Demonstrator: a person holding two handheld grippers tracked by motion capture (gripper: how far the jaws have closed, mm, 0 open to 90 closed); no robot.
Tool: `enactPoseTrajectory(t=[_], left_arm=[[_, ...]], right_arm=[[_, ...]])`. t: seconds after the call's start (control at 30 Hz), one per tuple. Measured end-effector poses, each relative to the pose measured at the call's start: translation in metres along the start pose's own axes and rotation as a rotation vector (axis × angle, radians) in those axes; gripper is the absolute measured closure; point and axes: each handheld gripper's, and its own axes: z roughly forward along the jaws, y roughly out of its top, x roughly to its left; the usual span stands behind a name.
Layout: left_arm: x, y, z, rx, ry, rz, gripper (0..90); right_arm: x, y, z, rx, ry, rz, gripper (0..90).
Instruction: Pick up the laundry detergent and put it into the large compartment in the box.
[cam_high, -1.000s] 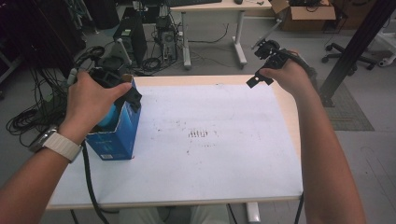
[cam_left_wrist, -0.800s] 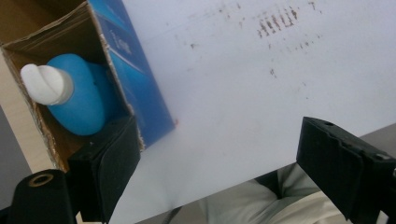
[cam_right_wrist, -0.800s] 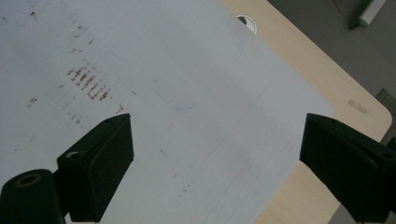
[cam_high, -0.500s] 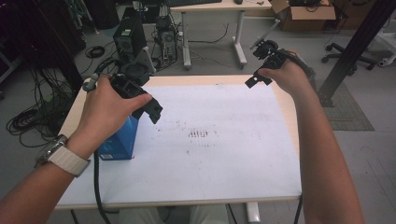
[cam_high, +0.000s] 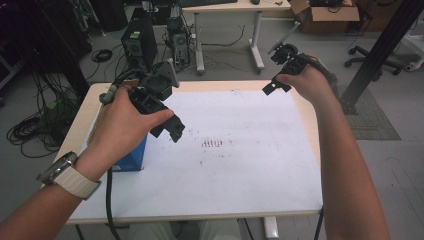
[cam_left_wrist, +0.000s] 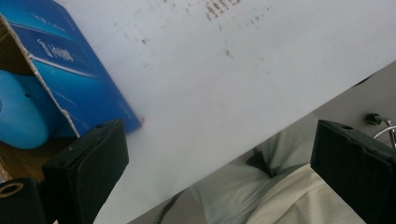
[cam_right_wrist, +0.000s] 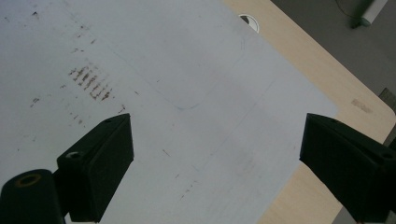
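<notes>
A blue cardboard box (cam_high: 132, 156) stands on the left of the white sheet (cam_high: 240, 170), half hidden behind my left hand. In the left gripper view the blue box (cam_left_wrist: 70, 70) is open at the top, with a light blue round thing (cam_left_wrist: 18, 116) inside. My left gripper (cam_high: 167, 129) hovers to the right of the box, apart from it. Its jaws have just been opening, and my left gripper (cam_left_wrist: 219, 172) is open with nothing between them. My right gripper (cam_high: 274, 86) is held above the table's far right corner. There my right gripper (cam_right_wrist: 215, 172) is open and empty over the sheet.
The sheet carries faint brown marks (cam_high: 212, 143) near its middle. A wooden table edge (cam_right_wrist: 322, 88) with a cable hole runs along the right. Computer towers (cam_high: 137, 45), floor cables, a second desk (cam_high: 235, 6) and a black post (cam_high: 380, 50) stand behind the table.
My left gripper has come off the blue box and moved right over the sheet, with its jaws spreading. The box stays in place. My right hand has not moved.
</notes>
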Motion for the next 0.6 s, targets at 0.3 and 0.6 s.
enactPoseTrajectory(t=[0.3, 0.6], left_arm=[[-0.0076, 0.0, 0.0051, -0.007, -0.025, 0.026, 5.0], [-0.0075, 0.0034, 0.007, -0.016, -0.033, 0.035, 5.8]], right_arm=[[0.0002, -0.0009, 0.0015, -0.003, 0.003, -0.001, 9.6], [0.0016, -0.0004, 0.0051, 0.0, 0.009, -0.008, 9.6]])
